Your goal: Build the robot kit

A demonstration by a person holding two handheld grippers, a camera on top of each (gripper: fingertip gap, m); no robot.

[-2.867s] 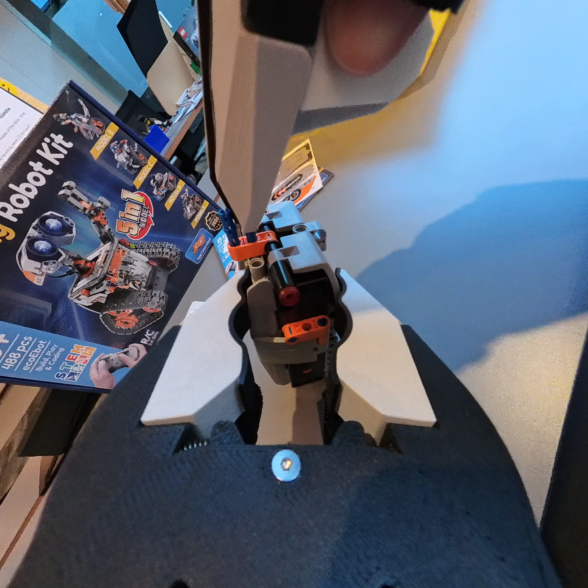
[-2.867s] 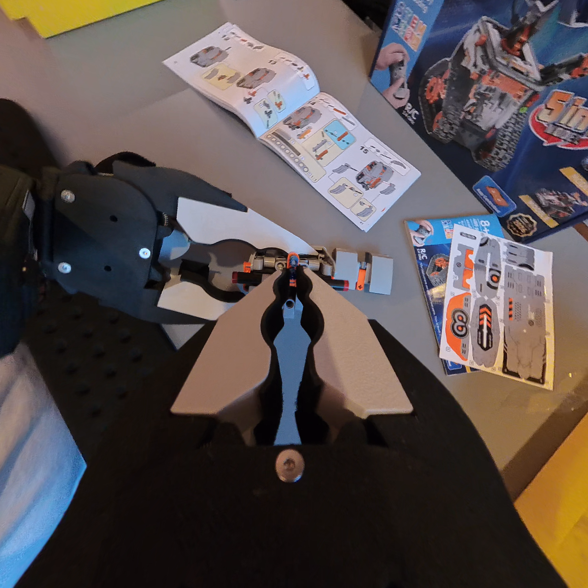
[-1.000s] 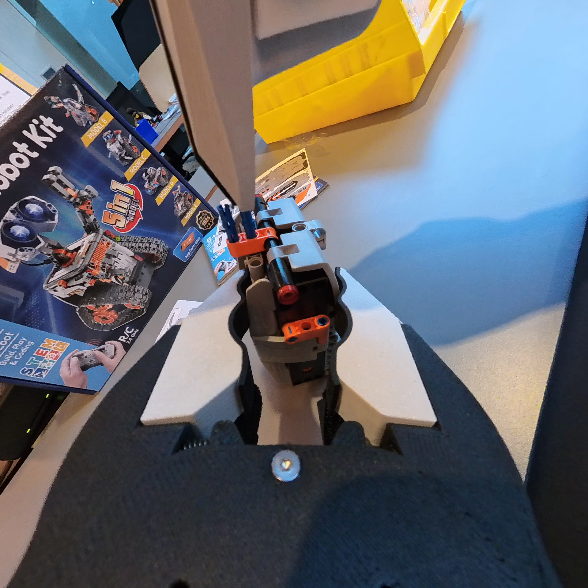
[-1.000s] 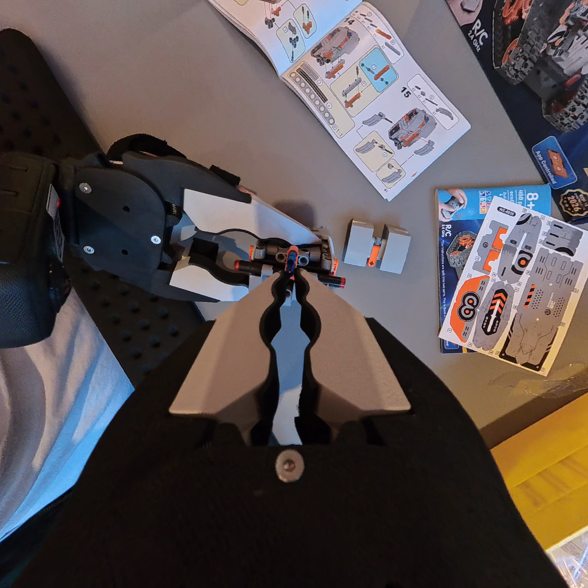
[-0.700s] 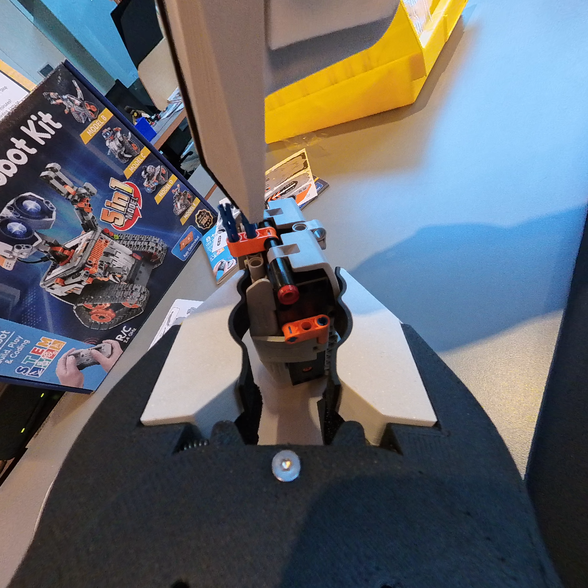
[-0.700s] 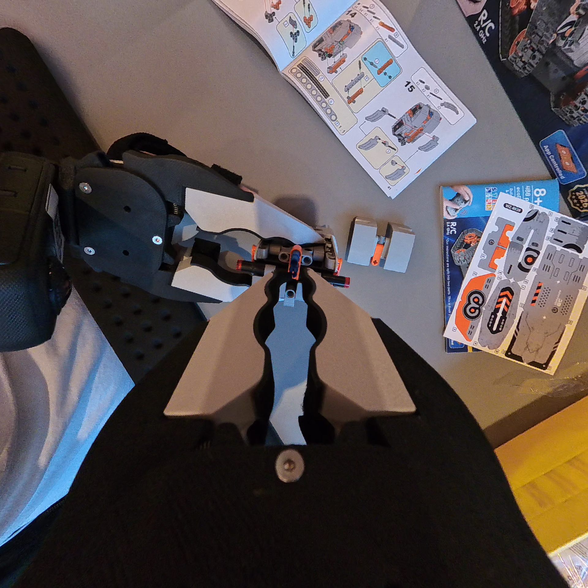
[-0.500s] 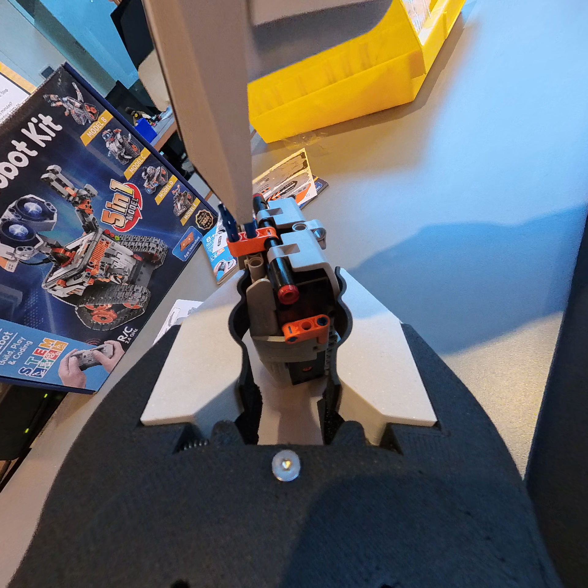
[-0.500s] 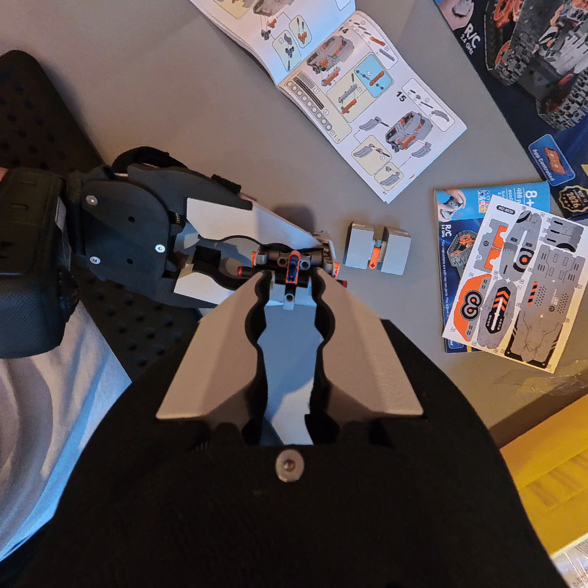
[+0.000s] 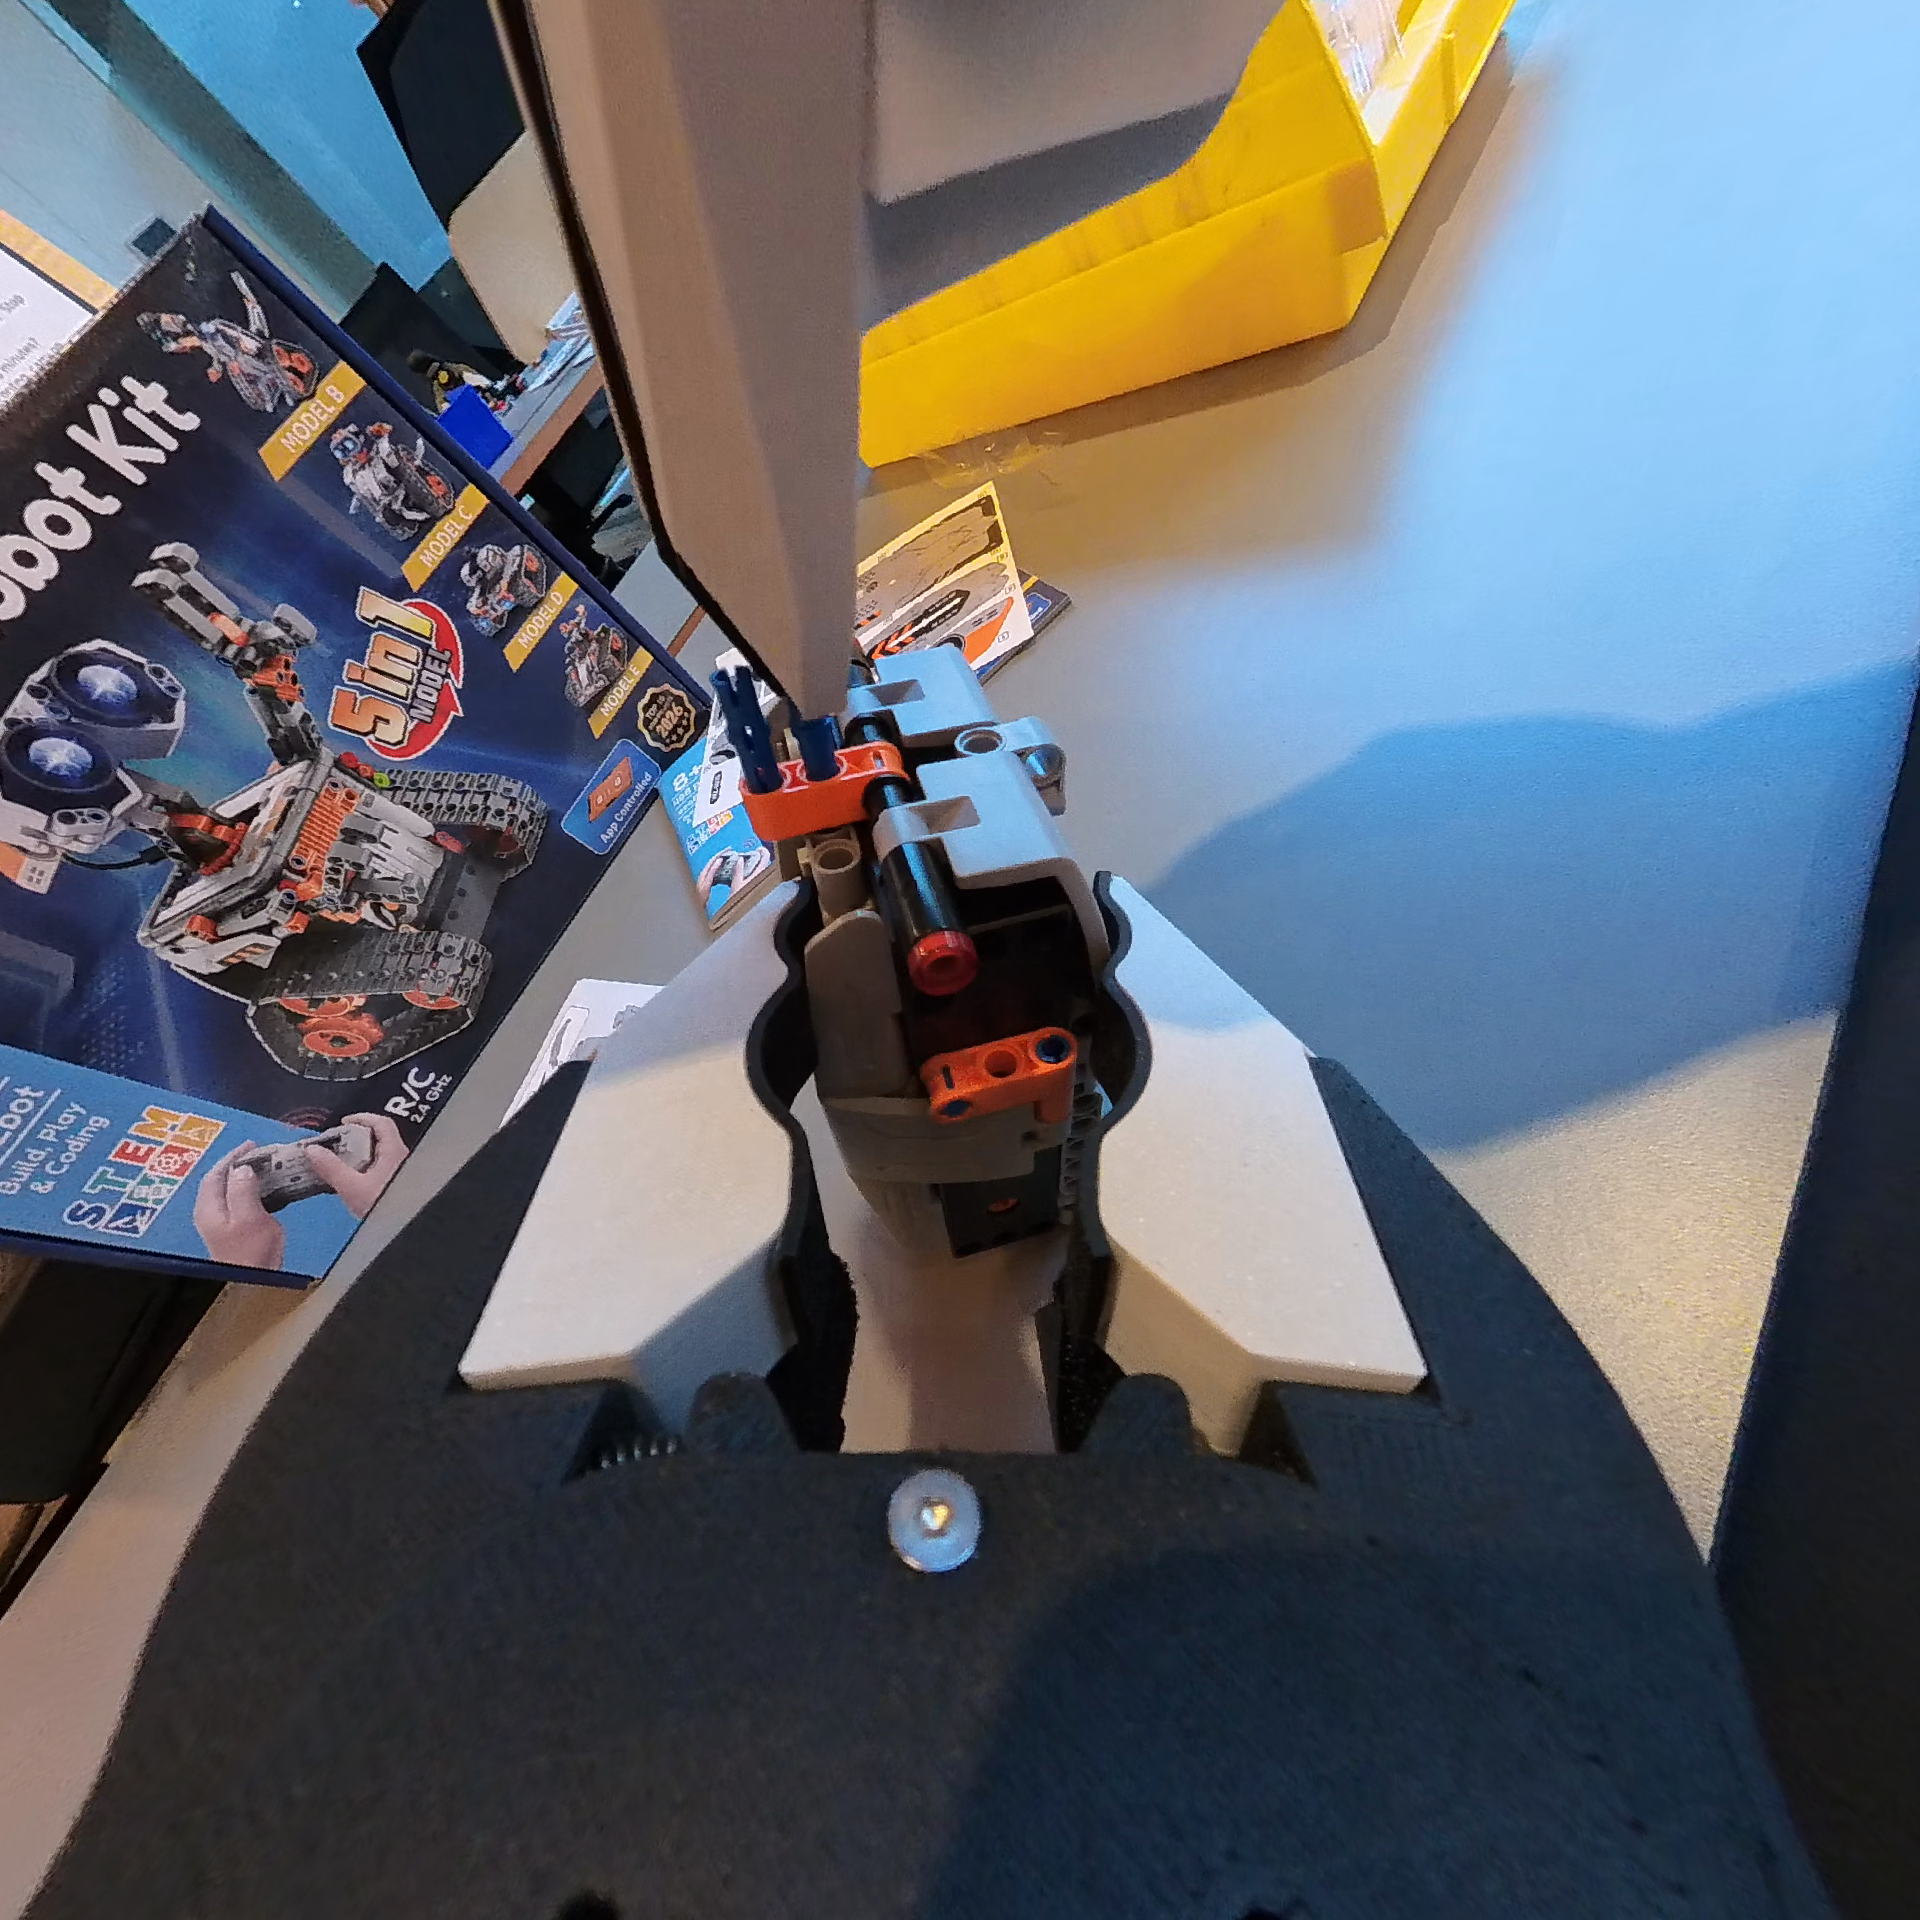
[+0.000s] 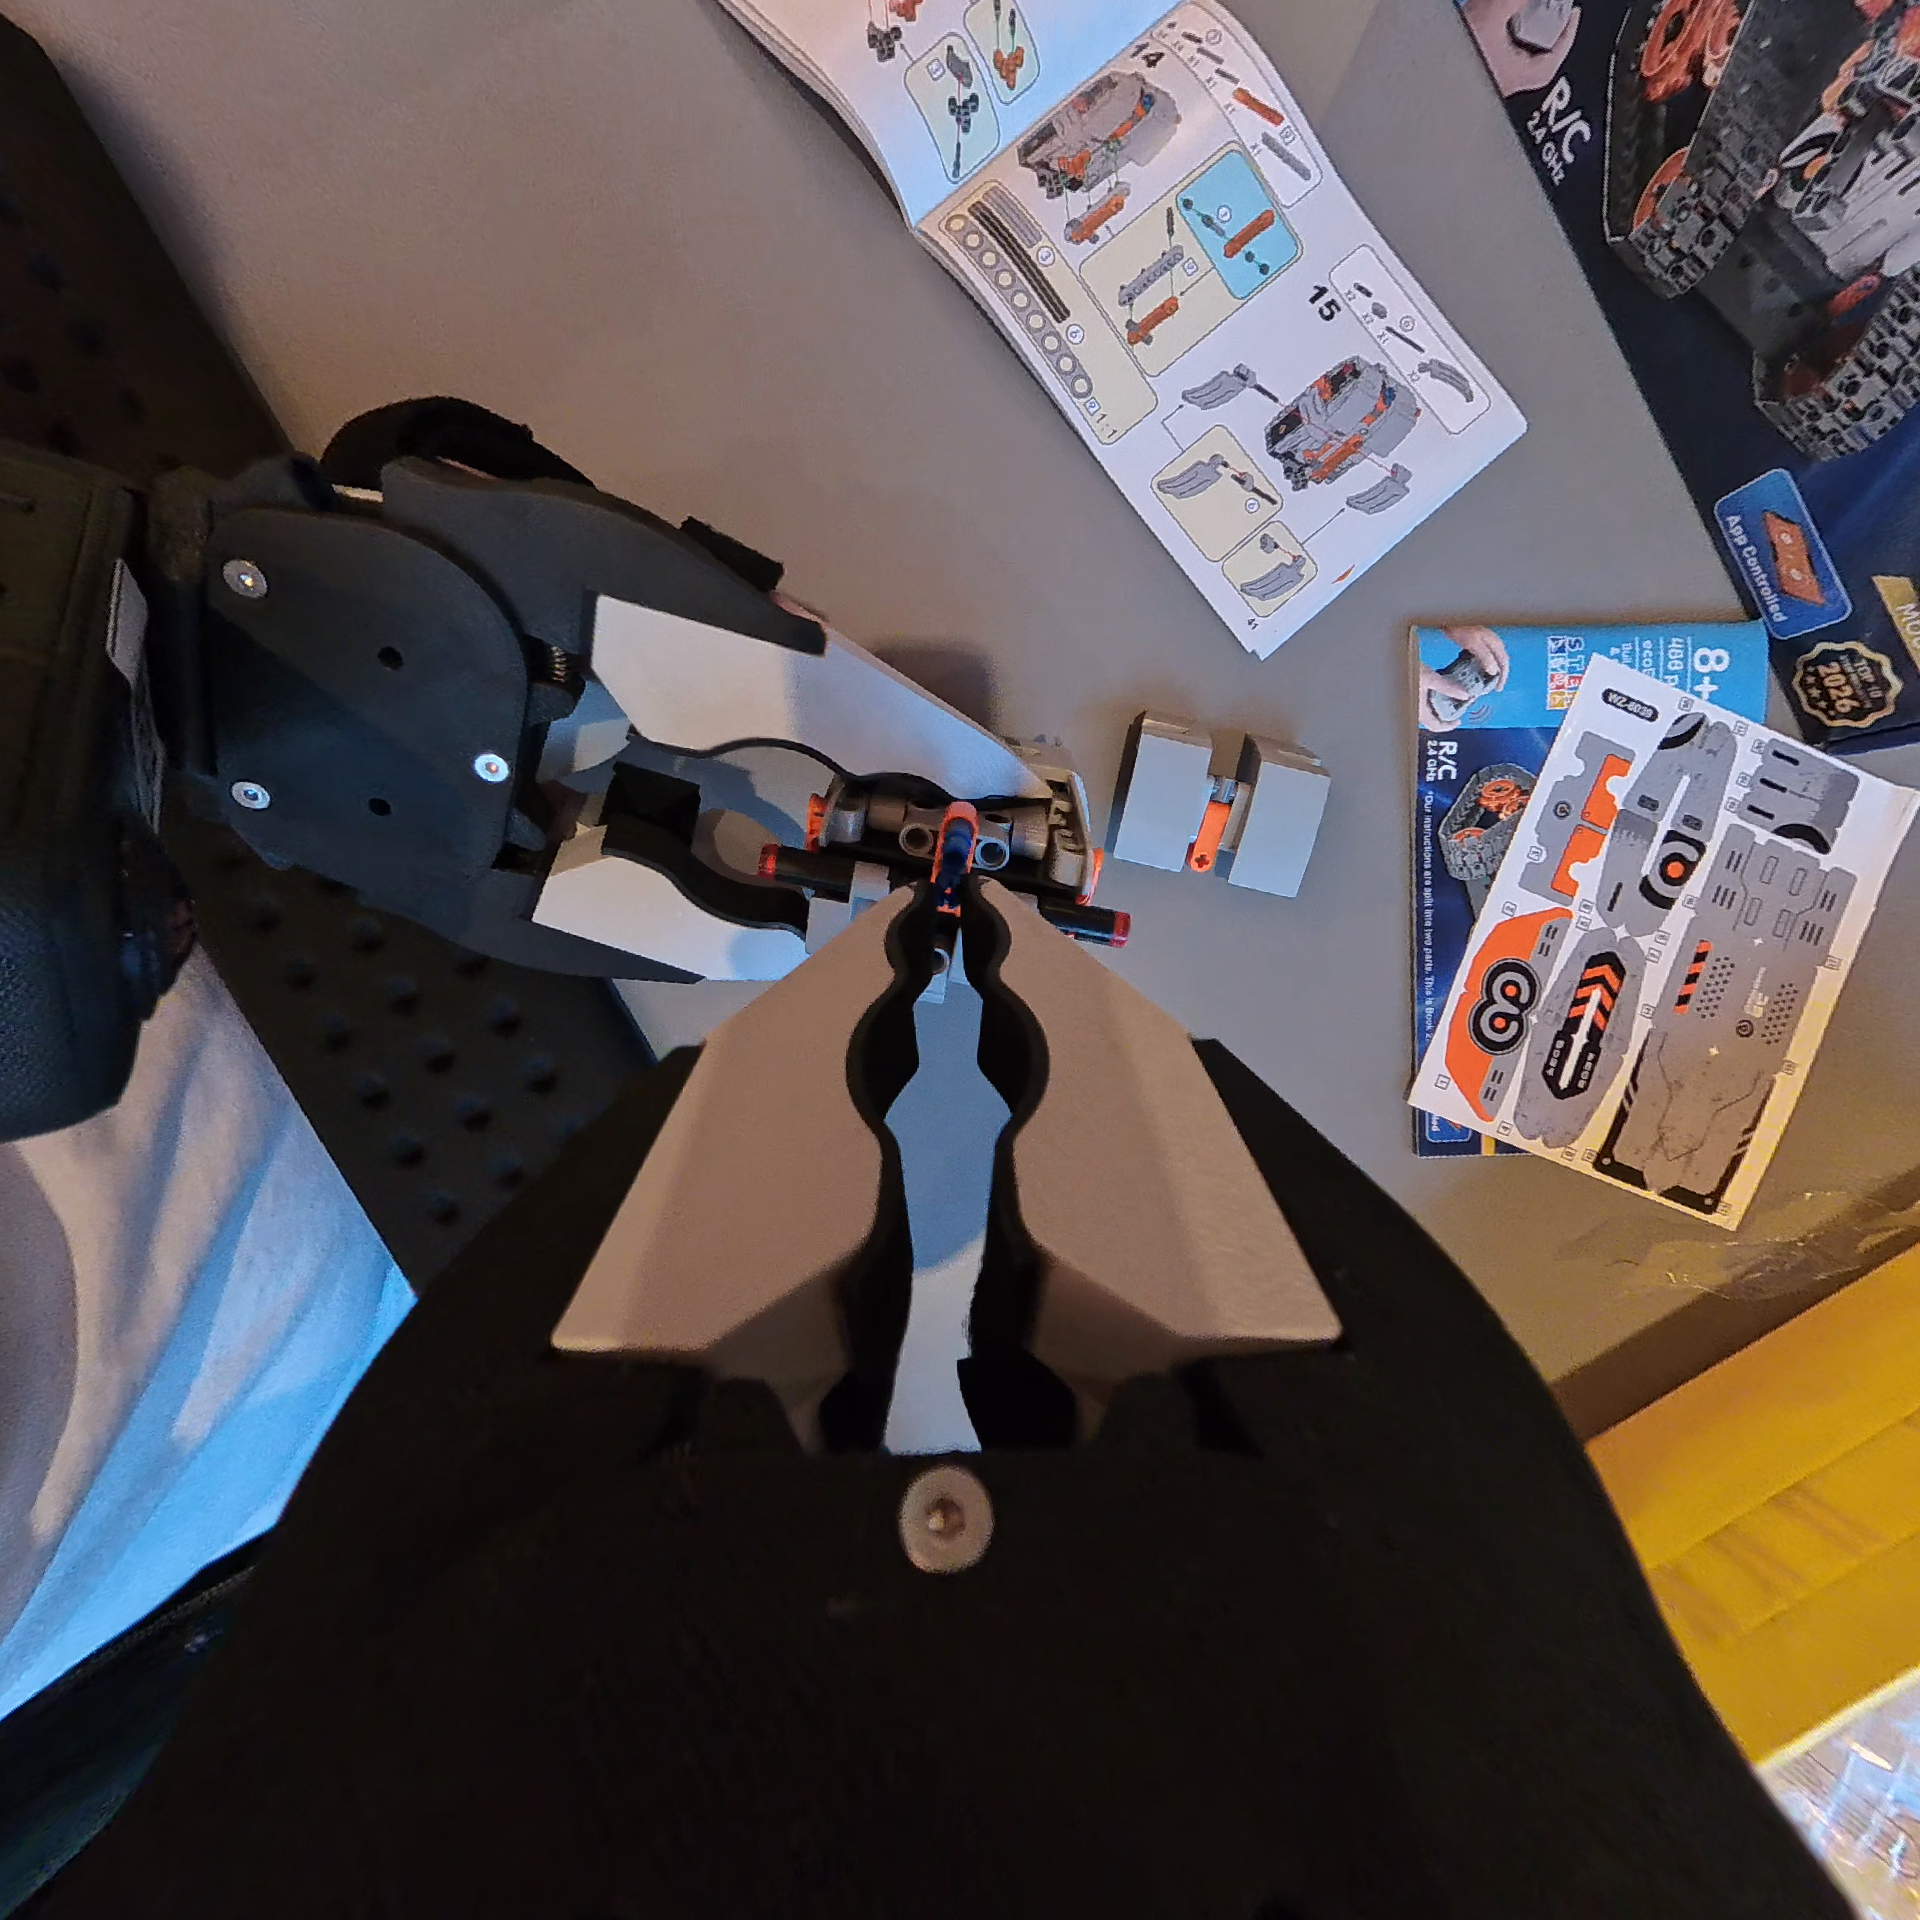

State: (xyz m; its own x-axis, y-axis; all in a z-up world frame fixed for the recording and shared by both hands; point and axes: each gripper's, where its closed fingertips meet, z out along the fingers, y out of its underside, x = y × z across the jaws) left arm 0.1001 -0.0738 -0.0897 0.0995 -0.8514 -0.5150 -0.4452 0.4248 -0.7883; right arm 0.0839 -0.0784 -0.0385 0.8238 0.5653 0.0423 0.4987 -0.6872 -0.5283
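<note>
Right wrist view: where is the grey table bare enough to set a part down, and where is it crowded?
Bare grey table lies left of the open instruction booklet and beyond the left claw. It is crowded on the right: the small grey block pair, sticker sheet, blue leaflet and kit box sit close together.

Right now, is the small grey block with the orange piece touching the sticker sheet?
No, the small grey block lies on bare table, with a clear gap between it and the sticker sheet.

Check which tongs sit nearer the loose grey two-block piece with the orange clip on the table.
Left. The left tongs, shut on the grey-and-black brick assembly, end just beside the loose grey two-block piece; the right tongs pinch the blue pin slightly farther back.
</note>
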